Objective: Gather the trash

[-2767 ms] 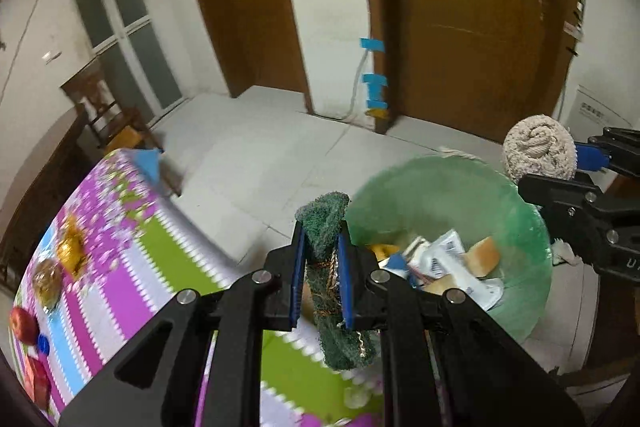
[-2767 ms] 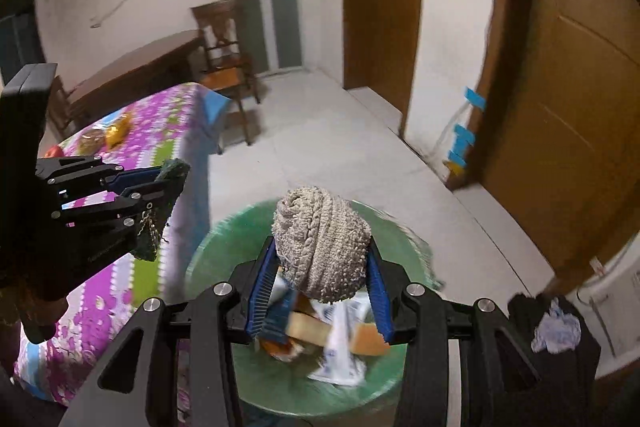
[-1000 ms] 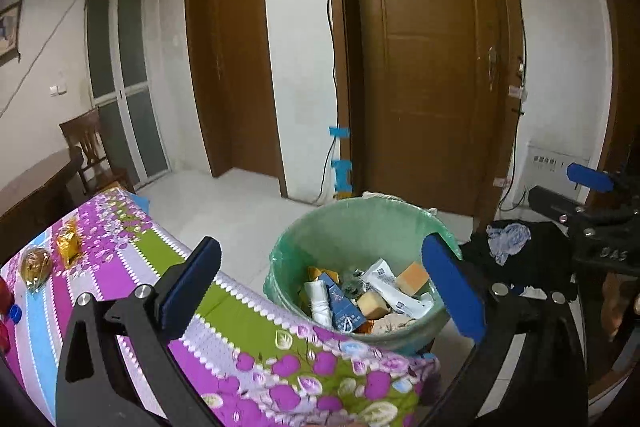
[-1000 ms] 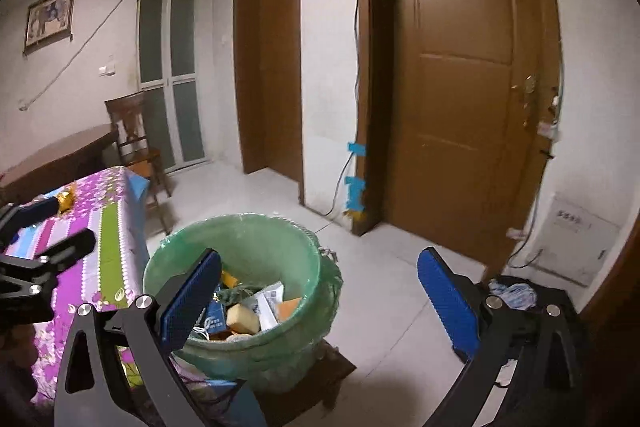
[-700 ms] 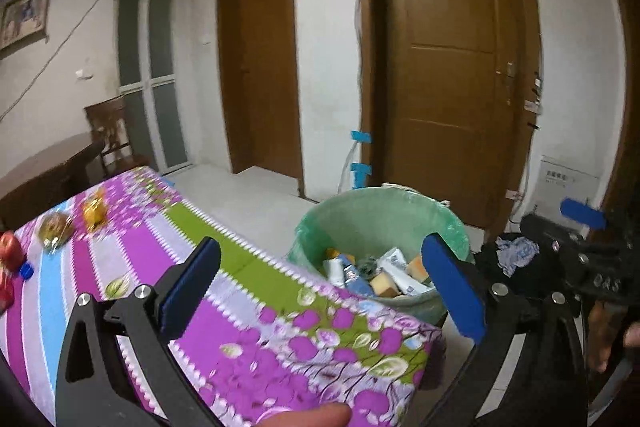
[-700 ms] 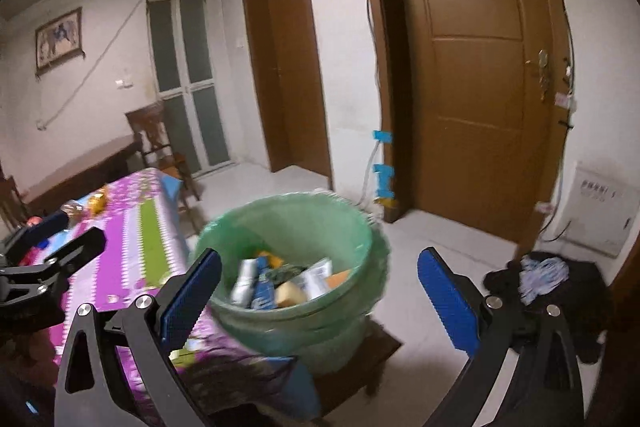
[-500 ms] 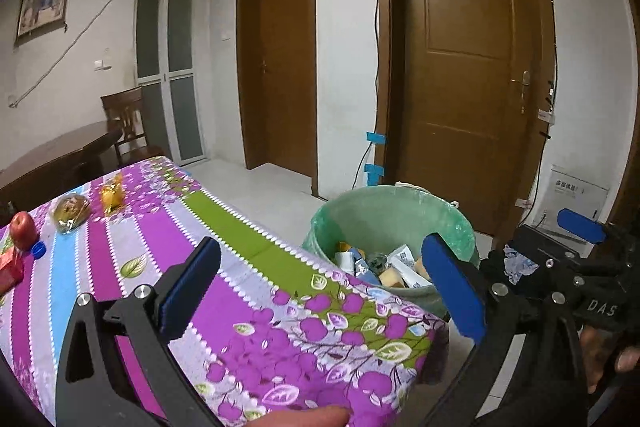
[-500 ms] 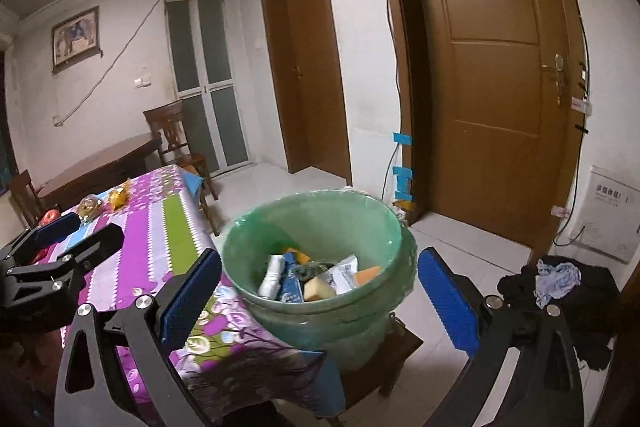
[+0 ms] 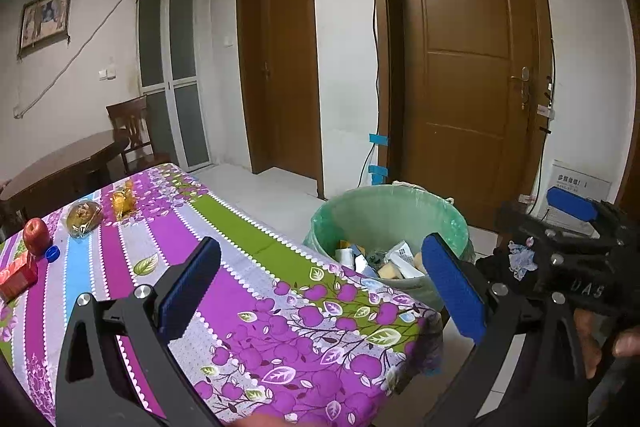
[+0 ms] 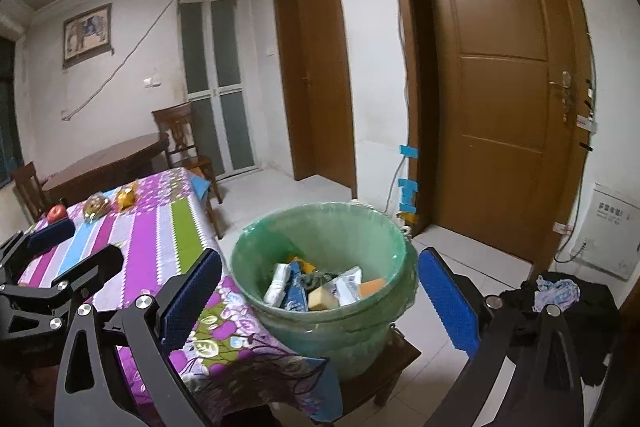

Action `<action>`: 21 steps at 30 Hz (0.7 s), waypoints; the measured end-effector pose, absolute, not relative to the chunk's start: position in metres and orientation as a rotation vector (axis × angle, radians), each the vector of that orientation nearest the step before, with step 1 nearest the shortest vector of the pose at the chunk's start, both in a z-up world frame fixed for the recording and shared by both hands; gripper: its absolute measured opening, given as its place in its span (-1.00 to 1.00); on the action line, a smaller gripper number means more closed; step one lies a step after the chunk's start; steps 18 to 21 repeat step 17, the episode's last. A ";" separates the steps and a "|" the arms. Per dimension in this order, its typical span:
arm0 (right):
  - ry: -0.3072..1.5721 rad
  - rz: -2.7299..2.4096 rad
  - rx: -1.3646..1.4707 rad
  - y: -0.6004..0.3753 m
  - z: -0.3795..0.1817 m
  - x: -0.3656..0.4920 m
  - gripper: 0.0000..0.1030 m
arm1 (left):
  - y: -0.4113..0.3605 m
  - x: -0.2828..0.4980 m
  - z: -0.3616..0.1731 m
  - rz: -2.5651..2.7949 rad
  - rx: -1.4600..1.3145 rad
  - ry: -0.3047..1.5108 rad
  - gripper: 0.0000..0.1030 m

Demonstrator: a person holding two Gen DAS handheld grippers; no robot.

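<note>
- Bin, green-lined, holds wrappers just right of the table.
- Left gripper: jaws spread, empty.
- Right gripper: jaws spread, empty.
- Apple far left.

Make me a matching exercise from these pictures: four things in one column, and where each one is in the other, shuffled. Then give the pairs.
Things:
1. apple
2. yellow sponge
3. chair
4. bin

Places:
A. inside the bin
B. on a low wooden stool
C. far end of the tablecloth
D. by the glass doors

Pairs: 1-C, 2-A, 3-D, 4-B
</note>
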State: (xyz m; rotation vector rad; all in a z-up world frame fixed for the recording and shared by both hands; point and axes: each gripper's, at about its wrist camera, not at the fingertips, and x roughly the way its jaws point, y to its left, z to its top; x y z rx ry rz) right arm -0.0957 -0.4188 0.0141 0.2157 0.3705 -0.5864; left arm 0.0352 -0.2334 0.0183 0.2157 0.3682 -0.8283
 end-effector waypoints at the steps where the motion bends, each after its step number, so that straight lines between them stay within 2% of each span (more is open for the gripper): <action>1: 0.373 -0.581 0.209 -0.417 0.014 -0.095 0.90 | -0.232 0.035 0.018 -0.818 0.209 0.357 0.89; 21: 0.390 -0.585 0.203 -0.417 0.013 -0.092 0.90 | -0.227 0.020 0.027 -0.686 0.225 0.266 0.89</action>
